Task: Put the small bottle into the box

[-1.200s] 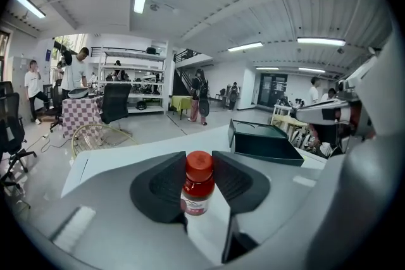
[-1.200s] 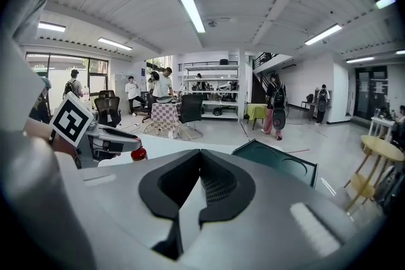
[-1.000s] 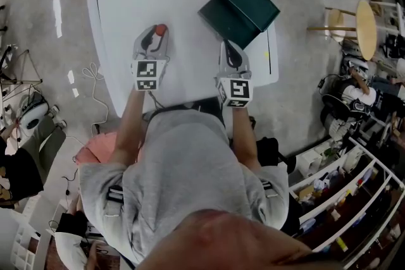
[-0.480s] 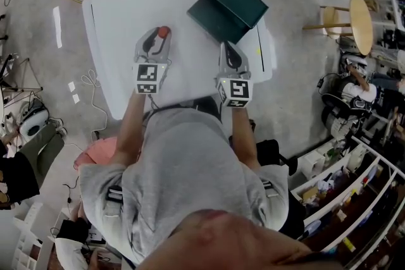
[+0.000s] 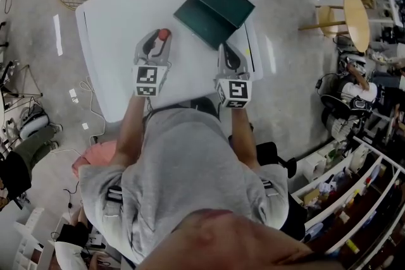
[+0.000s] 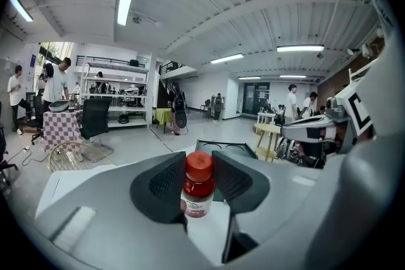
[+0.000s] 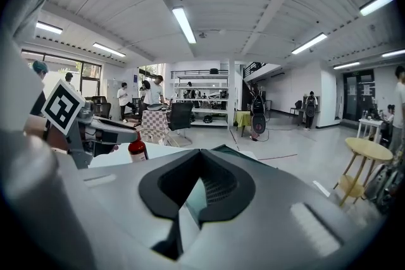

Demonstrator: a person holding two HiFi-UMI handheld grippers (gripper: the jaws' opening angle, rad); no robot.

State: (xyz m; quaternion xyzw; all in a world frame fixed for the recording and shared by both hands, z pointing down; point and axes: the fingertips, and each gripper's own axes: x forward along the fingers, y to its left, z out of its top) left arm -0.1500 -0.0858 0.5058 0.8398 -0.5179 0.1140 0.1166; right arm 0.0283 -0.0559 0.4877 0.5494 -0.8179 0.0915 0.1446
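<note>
Bottle (image 6: 197, 196), small with a red cap, sat pinched between the left gripper's (image 6: 199, 164) fingers at cap and shoulder, over the table (image 5: 114, 22), left of the dark green box (image 5: 214, 9) and not yet inside. Fingers of the right gripper (image 7: 199, 158) were pressed together, empty. Bottle likely light, rigid and smooth-sided, so it could slip or tilt. A lower hold on the body looked safer.

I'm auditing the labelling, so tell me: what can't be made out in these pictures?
- Label print on the small bottle: left gripper view, too small and blurred to read.
- Inside of the box: head view, too dark and small; left gripper view, the small bottle and the left gripper cover most of it.
- Near edge of the table: head view, hidden by the person.
</note>
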